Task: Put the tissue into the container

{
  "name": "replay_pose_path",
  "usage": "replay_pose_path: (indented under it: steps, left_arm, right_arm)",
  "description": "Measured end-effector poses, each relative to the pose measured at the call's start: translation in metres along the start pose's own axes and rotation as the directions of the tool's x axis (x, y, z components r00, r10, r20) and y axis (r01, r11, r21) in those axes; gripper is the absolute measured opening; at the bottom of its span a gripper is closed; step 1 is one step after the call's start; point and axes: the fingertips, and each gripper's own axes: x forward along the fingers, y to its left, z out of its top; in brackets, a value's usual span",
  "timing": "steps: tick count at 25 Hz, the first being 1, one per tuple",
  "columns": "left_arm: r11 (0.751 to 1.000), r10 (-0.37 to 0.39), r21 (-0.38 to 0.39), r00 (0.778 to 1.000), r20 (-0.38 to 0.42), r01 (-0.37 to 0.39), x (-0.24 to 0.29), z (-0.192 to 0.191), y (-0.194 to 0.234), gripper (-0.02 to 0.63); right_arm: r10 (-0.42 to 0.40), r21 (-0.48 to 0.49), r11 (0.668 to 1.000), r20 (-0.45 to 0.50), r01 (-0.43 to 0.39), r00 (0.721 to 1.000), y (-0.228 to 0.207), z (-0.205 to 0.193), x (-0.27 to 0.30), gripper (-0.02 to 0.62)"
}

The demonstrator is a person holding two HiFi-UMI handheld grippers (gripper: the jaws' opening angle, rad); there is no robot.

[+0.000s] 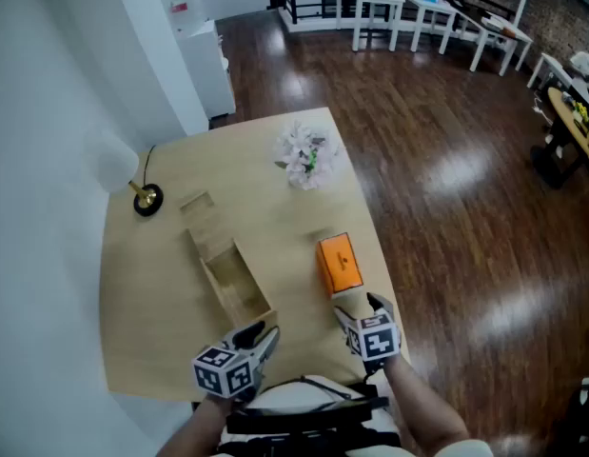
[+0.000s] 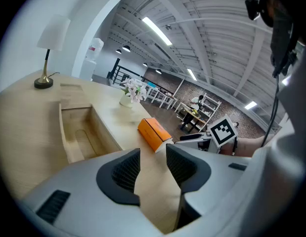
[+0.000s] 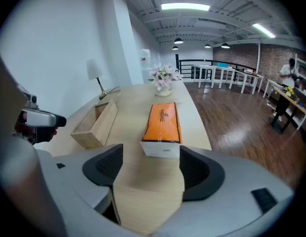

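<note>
Lining up the right gripper (image 3: 149,168) is the whole job here. Its jaws are spread wide with nothing in them, and the tissue (image 3: 162,125) lies flat on the table (image 1: 275,160) just ahead, short end facing them. I'd ease forward, straddle it squarely, then squeeze. The box (image 3: 95,128) sits near on the left. The left gripper (image 2: 153,168) is parted and empty too.

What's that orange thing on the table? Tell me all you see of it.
A slim oblong tissue pack, orange on top with small dark print, white at its near end. It lies flat on the pale wooden table near the right edge, pointing away from the person. Only the table touches it: the right gripper is open just before it, the wooden container apart at its left.
</note>
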Motion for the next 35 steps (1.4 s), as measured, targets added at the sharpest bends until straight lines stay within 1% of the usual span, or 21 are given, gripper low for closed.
replay_pose_path:
  steps: [3,7,16,26,35]
  left_arm:
    - [1.0,-0.008,0.011,1.0,0.005,0.008,0.012,0.012,-0.001,0.153]
    - [1.0,-0.02,0.019,1.0,0.009,0.02,0.028,0.028,-0.004,0.178]
    - [0.999,-0.038,0.014,0.999,-0.02,0.038,0.067,0.044,-0.012,0.187]
    - [1.0,-0.025,0.013,0.996,-0.088,0.026,0.105,0.038,-0.015,0.196]
    - [1.0,-0.008,-0.005,0.993,-0.119,0.007,0.113,0.032,-0.012,0.196]
  right_arm:
    - [0.007,0.014,1.0,0.007,-0.007,1.0,-0.008,0.016,0.009,0.367]
    - [0.009,0.018,1.0,0.005,-0.009,1.0,-0.017,0.032,0.021,0.382]
    - [0.015,0.01,1.0,-0.027,-0.015,1.0,-0.032,0.048,0.051,0.393]
    - [0.036,0.027,0.999,-0.081,-0.034,0.996,-0.032,0.044,0.085,0.397]
    - [0.05,0.041,0.998,-0.116,-0.045,0.992,-0.032,0.037,0.096,0.402]
